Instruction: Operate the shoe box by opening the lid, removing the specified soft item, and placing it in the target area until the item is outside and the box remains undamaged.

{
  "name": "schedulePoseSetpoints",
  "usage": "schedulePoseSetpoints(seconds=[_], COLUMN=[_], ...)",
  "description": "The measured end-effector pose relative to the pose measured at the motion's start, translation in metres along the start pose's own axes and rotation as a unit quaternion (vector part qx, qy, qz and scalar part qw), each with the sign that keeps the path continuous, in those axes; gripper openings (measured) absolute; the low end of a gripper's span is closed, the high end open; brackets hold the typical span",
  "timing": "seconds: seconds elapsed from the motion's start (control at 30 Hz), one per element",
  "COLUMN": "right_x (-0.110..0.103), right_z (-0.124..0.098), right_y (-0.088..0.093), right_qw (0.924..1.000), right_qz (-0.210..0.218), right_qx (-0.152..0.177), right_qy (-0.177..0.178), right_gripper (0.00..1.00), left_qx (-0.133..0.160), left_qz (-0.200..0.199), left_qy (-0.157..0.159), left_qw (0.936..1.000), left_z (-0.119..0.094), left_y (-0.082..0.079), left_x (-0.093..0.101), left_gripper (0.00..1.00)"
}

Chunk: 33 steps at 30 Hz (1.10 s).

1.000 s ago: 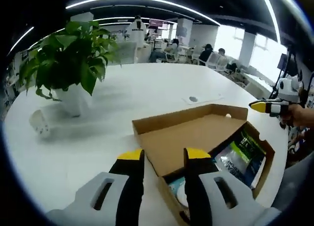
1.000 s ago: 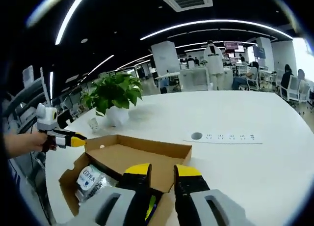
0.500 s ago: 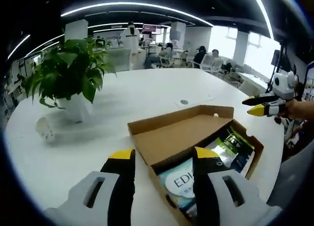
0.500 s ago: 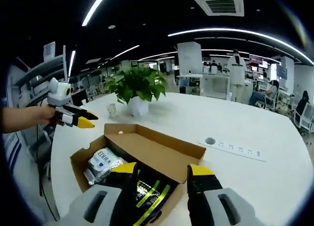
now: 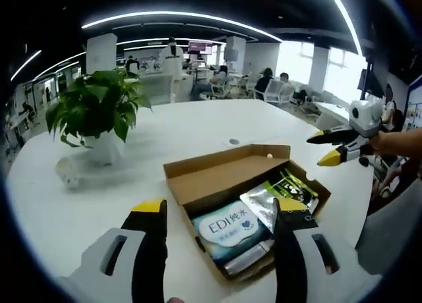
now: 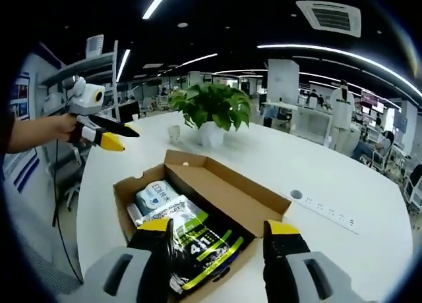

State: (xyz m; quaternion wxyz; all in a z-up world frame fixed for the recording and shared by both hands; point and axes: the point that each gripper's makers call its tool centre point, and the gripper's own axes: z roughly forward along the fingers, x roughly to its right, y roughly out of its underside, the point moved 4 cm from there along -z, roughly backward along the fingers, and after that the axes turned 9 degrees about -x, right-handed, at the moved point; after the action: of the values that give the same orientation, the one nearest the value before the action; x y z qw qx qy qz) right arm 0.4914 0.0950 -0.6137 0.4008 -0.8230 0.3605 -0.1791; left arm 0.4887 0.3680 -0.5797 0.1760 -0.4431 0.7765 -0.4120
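Note:
An open cardboard shoe box (image 5: 217,174) (image 6: 254,204) lies on the white table, lid folded back flat. Inside lie a pale blue "EDI" wipes pack (image 5: 227,227) (image 6: 156,194), a silver pouch (image 5: 262,203) (image 6: 173,214) and a black pack with green-yellow stripes (image 5: 290,183) (image 6: 208,247). My left gripper (image 5: 219,214) is open above the near end of the box, holding nothing. My right gripper (image 6: 219,232) is open above the black pack, also holding nothing. Each gripper shows in the other's view, held in a hand beside the box: right gripper (image 5: 333,148), left gripper (image 6: 105,135).
A potted green plant (image 5: 99,115) (image 6: 211,112) in a white pot stands on the table beyond the box, a small white cup (image 5: 66,171) beside it. A power strip panel (image 6: 326,207) is set into the table. Office desks and people sit far behind.
Both cameras rose and pulled back, so more of the box's contents show. Both grippers' jaws have spread wider. The box itself has not moved.

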Motion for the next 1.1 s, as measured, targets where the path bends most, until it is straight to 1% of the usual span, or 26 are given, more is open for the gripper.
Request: schedulePoseSetpoints(seconds=[0.2, 0.27, 0.4, 0.53, 0.57, 0.6, 0.67, 0.77, 0.93, 1.1], right_x=[-0.005, -0.005, -0.003, -0.004, -0.005, -0.006, -0.009, -0.012, -0.016, -0.019], right_z=[-0.007, -0.009, -0.012, -0.015, -0.015, -0.016, -0.017, -0.019, -0.020, -0.021], right_y=[0.004, 0.005, 0.011, 0.015, 0.015, 0.016, 0.017, 0.018, 0.023, 0.025], right_qw=[0.9997, 0.9995, 0.9991, 0.9988, 0.9987, 0.9983, 0.9978, 0.9974, 0.9959, 0.9949], right_qz=[-0.021, -0.028, -0.033, -0.042, -0.043, -0.050, -0.057, -0.063, -0.078, -0.088], right_qx=[-0.007, -0.010, -0.022, -0.023, -0.024, -0.026, -0.025, -0.026, -0.036, -0.038], right_qy=[-0.010, -0.011, -0.012, -0.014, -0.014, -0.017, -0.020, -0.024, -0.029, -0.032], right_gripper=[0.60, 0.61, 0.64, 0.66, 0.67, 0.68, 0.71, 0.72, 0.76, 0.78], left_qx=[0.012, 0.014, 0.024, 0.027, 0.027, 0.026, 0.027, 0.039, 0.045, 0.045], left_qz=[0.003, 0.008, 0.012, 0.020, 0.022, 0.026, 0.030, 0.038, 0.050, 0.060], left_qy=[0.006, 0.007, 0.009, 0.014, 0.015, 0.020, 0.024, 0.030, 0.026, 0.026], left_qw=[0.9999, 0.9998, 0.9996, 0.9993, 0.9993, 0.9991, 0.9989, 0.9981, 0.9974, 0.9969], left_z=[-0.017, -0.020, -0.033, -0.044, -0.045, -0.050, -0.056, -0.064, -0.073, -0.082], left_y=[0.002, 0.003, 0.003, 0.003, 0.003, 0.004, 0.004, 0.004, 0.009, 0.020], left_x=[0.017, 0.019, 0.033, 0.049, 0.050, 0.057, 0.064, 0.075, 0.088, 0.100], left_gripper=[0.72, 0.74, 0.78, 0.81, 0.82, 0.83, 0.86, 0.88, 0.92, 0.95])
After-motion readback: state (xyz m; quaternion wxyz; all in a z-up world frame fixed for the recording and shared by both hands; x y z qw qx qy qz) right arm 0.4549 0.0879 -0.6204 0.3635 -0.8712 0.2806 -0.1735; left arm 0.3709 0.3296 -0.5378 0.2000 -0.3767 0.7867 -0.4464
